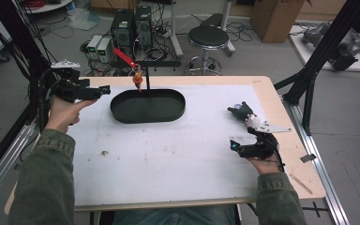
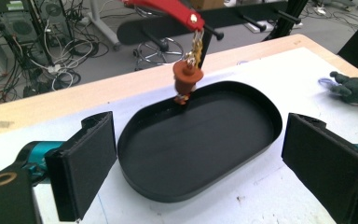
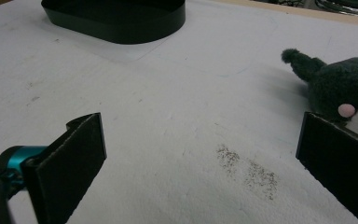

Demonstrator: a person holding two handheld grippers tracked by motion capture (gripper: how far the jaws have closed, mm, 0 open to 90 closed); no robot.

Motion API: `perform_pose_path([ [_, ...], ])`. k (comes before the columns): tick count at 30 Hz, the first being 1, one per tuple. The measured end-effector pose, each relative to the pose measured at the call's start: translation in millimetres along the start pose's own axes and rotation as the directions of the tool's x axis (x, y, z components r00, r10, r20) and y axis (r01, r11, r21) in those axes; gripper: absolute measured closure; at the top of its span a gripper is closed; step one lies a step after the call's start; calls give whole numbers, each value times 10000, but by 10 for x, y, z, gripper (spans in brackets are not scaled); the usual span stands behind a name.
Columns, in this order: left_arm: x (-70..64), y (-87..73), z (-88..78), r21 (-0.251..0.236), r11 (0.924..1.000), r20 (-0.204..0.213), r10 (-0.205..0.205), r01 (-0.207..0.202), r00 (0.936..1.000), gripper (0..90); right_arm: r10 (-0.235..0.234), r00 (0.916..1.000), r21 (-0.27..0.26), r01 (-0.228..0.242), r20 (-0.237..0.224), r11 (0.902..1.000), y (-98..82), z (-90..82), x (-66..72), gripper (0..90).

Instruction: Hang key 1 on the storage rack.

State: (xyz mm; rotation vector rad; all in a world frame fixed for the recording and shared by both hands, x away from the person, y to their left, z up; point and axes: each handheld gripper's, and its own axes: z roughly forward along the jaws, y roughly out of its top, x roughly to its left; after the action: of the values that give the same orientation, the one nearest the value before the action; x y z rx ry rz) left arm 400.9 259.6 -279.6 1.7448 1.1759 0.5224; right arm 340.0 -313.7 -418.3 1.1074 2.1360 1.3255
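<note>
Where it faces the right gripper (image 3: 200, 154), plush toy's (image 3: 335, 88) pink spots.

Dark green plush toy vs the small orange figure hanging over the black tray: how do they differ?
The dark green plush toy lies on the white table mat at the right, clear of the black oval tray; the small orange figure hangs upright from a red strap above the tray's far rim. The plush is dark and fuzzy, the figure bright and smooth-looking. Neither is gripped: left gripper and right gripper are both open.
</note>
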Motion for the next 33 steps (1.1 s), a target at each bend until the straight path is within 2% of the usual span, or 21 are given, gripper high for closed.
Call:
perform_pose_path([
  [6, 16, -180, -12, 287, 9995, 7, -118, 118, 9999, 105, 11, 10000, 13, -11, -5, 10000, -1, 2, 2, 5],
  [11, 35, -316, -42, 321, 9991, 49, -273, 271, 9996, 103, 22, 10000, 79, -22, -26, 10000, -2, 3, 10, 5],
  [14, 44, -399, -70, 134, 9994, 186, -324, 322, 9993, 71, 62, 10000, 56, -62, -31, 10000, -2, -2, 11, 5],
  [19, 49, -492, -94, 111, 9995, 412, -283, 279, 9988, 31, 29, 10000, 90, -28, -47, 10000, -2, 3, 15, 5],
  [21, 66, -526, -110, 99, 9992, 554, -389, 384, 9977, 31, 38, 10000, 112, -37, -30, 9999, -3, 2, 15, 5],
  [24, 100, -601, -122, 348, 9972, 869, -691, 663, 9938, 31, 41, 10000, 118, -41, -28, 9999, -3, 0, 15, 5],
  [33, 171, -845, -256, 50, 9952, 569, -976, 975, 9936, 31, 31, 10000, 129, -31, -29, 9999, -4, 0, 17, 5],
])
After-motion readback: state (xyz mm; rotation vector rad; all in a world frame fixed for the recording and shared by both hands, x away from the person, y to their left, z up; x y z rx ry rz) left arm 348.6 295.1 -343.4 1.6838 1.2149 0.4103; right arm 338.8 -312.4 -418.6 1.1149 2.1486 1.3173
